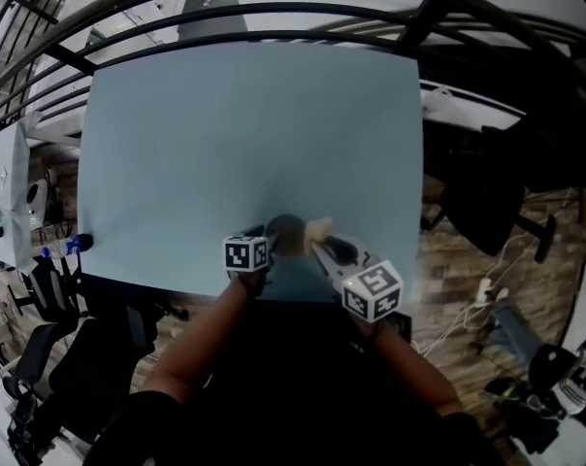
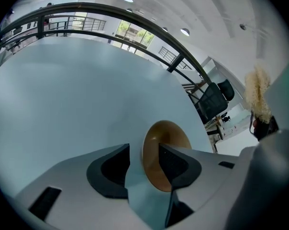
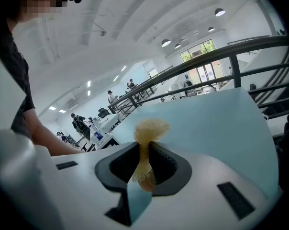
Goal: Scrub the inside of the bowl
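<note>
Closest to me, my left gripper (image 1: 270,237) and my right gripper (image 1: 324,245) both reach in toward the bowl (image 1: 286,228). The bowl is brown and sits on the pale blue table (image 1: 244,134), at the near edge right in front of me.

My left fingers stand wide apart with the bowl's rim between them. One finger (image 2: 175,164) lies across the bowl's inside, and a strip of table shows between the other finger and the rim, so I have no grip on it. Whether the inner pad touches the bowl I cannot tell.

My right fingers are drawn narrow, pinched on a tan fibrous scrubber (image 3: 149,128) whose frayed tuft sticks out past the tips. That tuft is just to the right of the bowl.

Well to the right of the bowl, off the table, a black office chair (image 1: 492,207) stands on the wood-patterned floor (image 1: 458,289). Far beyond the bowl, past the table's far edge, runs a black railing (image 1: 274,13).
</note>
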A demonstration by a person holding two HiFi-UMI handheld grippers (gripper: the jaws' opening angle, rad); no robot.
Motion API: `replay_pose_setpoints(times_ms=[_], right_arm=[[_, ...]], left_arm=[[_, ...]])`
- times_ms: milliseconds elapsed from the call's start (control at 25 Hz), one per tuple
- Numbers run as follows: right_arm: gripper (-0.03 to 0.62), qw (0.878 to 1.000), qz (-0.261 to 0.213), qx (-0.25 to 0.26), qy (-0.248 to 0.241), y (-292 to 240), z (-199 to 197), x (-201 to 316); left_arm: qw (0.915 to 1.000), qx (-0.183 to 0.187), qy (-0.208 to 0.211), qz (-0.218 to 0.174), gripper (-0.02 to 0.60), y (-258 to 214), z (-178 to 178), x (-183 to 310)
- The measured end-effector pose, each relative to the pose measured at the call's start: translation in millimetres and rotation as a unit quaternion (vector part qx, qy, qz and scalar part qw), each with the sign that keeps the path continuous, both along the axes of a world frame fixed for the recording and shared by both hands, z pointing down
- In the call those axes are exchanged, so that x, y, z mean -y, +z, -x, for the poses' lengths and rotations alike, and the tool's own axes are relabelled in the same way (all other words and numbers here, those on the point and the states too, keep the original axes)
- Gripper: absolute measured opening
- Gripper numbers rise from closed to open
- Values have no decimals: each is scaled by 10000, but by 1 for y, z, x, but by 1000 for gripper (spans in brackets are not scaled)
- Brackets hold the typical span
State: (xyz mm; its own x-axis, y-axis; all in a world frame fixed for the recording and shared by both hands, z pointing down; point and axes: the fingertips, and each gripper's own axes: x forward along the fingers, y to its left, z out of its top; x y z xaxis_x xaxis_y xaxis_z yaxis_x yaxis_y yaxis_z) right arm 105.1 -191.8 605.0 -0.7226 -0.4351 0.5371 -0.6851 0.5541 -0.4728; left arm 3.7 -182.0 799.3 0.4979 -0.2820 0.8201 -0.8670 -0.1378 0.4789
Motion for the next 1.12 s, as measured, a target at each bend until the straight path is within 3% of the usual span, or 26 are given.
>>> replay_pose_setpoints(times_ms=[240, 320, 920, 1120], right_arm=[[66, 10000, -3, -15, 76, -1, -1, 0], [66, 10000, -9, -23, 78, -2, 0, 0], [66, 9997, -132, -217, 35, -2, 16, -12], [66, 9992, -195, -333, -61, 0, 35, -19]], left_arm=[[9995, 229, 184, 67, 38, 8, 1, -2], [9992, 290, 264, 80, 14, 10, 0, -3], [9986, 291, 357, -268, 5, -37, 9, -3], [9959, 336, 495, -681, 5, -75, 15, 9]])
